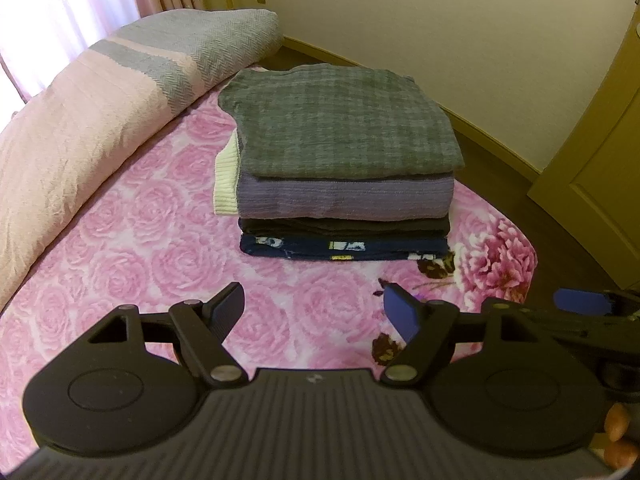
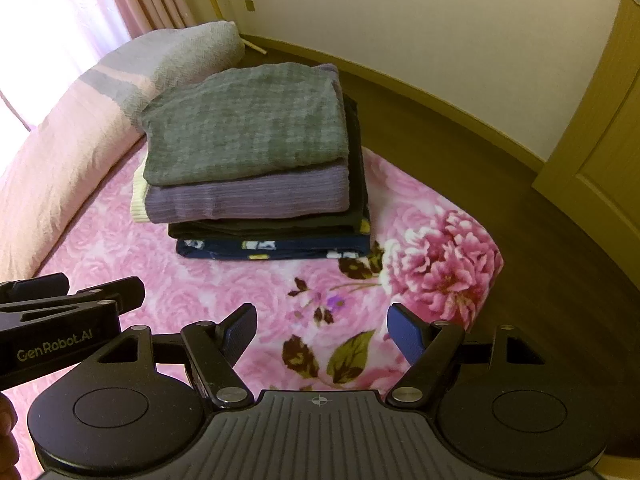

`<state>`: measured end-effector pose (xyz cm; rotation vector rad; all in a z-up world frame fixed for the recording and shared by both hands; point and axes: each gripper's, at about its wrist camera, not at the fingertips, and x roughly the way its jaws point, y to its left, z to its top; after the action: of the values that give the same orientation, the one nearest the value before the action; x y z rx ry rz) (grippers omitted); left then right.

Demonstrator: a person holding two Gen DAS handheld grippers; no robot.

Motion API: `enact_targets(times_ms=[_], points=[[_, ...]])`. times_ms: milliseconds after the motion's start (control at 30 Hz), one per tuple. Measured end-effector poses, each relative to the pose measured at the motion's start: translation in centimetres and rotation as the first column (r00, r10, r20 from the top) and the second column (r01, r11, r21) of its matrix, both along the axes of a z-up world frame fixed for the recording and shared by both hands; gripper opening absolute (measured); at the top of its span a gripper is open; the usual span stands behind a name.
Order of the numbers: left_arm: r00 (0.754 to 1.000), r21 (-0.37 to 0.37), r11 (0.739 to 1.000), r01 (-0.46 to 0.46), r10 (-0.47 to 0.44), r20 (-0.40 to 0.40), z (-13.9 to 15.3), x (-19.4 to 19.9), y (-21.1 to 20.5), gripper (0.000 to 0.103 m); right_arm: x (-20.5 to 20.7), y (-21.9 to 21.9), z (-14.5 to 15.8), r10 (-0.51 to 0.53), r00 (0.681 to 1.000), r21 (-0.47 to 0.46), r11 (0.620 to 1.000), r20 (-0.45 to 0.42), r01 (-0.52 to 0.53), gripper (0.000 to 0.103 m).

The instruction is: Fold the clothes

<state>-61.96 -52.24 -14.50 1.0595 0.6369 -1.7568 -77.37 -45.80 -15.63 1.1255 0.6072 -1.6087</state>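
A stack of folded clothes (image 1: 340, 168) (image 2: 256, 168) rests on the pink rose blanket (image 1: 140, 240) (image 2: 248, 292). On top lies a grey checked garment (image 1: 336, 124) (image 2: 248, 132). Beneath it come a purple knit (image 1: 344, 200) (image 2: 248, 198), a cream piece (image 1: 226, 184), a black one and a navy printed one (image 1: 344, 248) (image 2: 272, 249). My left gripper (image 1: 314, 310) hovers open in front of the stack, nothing between its fingers. My right gripper (image 2: 322, 330) is open too, over the flower print nearer the bed corner. Each gripper's side shows at the edge of the other's view.
A rolled pink and grey quilt (image 1: 100, 92) (image 2: 80, 112) lies along the left of the bed. The bed corner with a big flower print (image 2: 448, 264) drops to dark wooden floor (image 2: 540, 260). A wall, a yellow door (image 1: 600, 160) and curtains stand behind.
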Motion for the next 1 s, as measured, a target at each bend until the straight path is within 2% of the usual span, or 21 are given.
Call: enact_targets(times_ms=[1000], points=[[0.999, 0.002, 0.999, -0.036, 0.035, 0.001, -1.4, 0.3, -2.5, 0.074, 0.0, -3.3, -1.2, 0.041, 0.999, 0.02, 0.999, 0.001, -0.041, 0.075]])
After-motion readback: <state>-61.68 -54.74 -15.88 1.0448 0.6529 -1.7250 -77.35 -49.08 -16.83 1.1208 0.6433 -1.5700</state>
